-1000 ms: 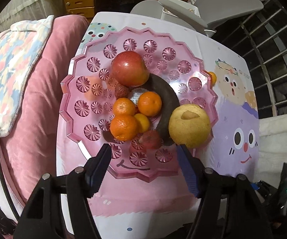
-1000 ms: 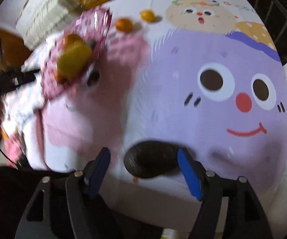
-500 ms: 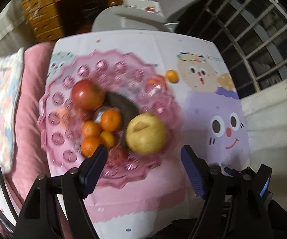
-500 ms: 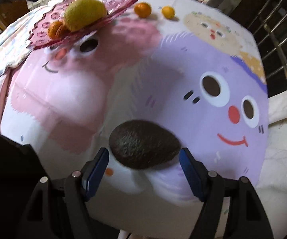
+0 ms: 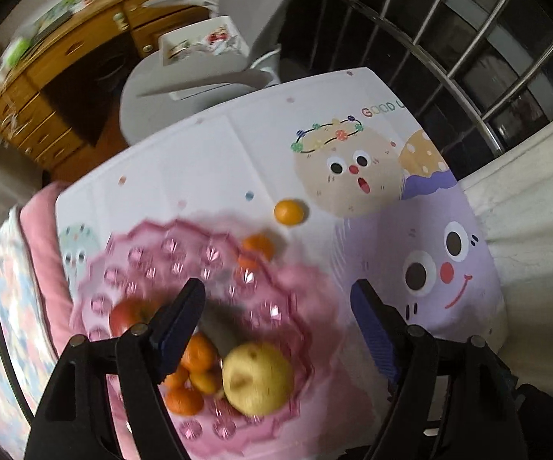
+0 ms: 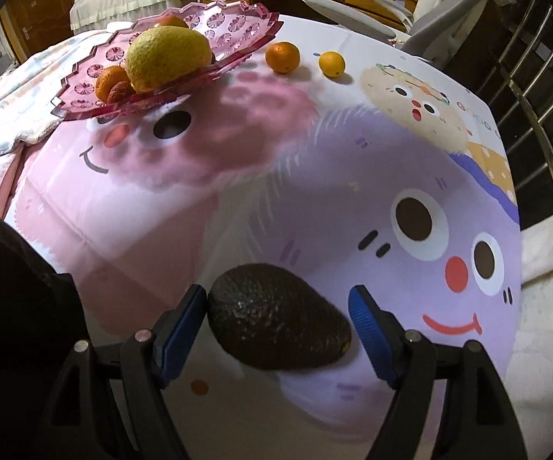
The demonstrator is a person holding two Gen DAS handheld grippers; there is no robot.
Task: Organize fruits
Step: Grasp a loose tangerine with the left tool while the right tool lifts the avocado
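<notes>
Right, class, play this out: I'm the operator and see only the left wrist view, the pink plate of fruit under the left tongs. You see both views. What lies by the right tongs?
Observer: A dark avocado lies on the cartoon tablecloth, between the fingers of the right tongs.
Operator: Is it gripped?
Observer: No. A gap shows between the avocado and the pad on the picture's right; the tongs are open.
Operator: And my plate, seen from there?
Observer: Side on, the yellow pear rises above the rim of the pink plate.
</notes>
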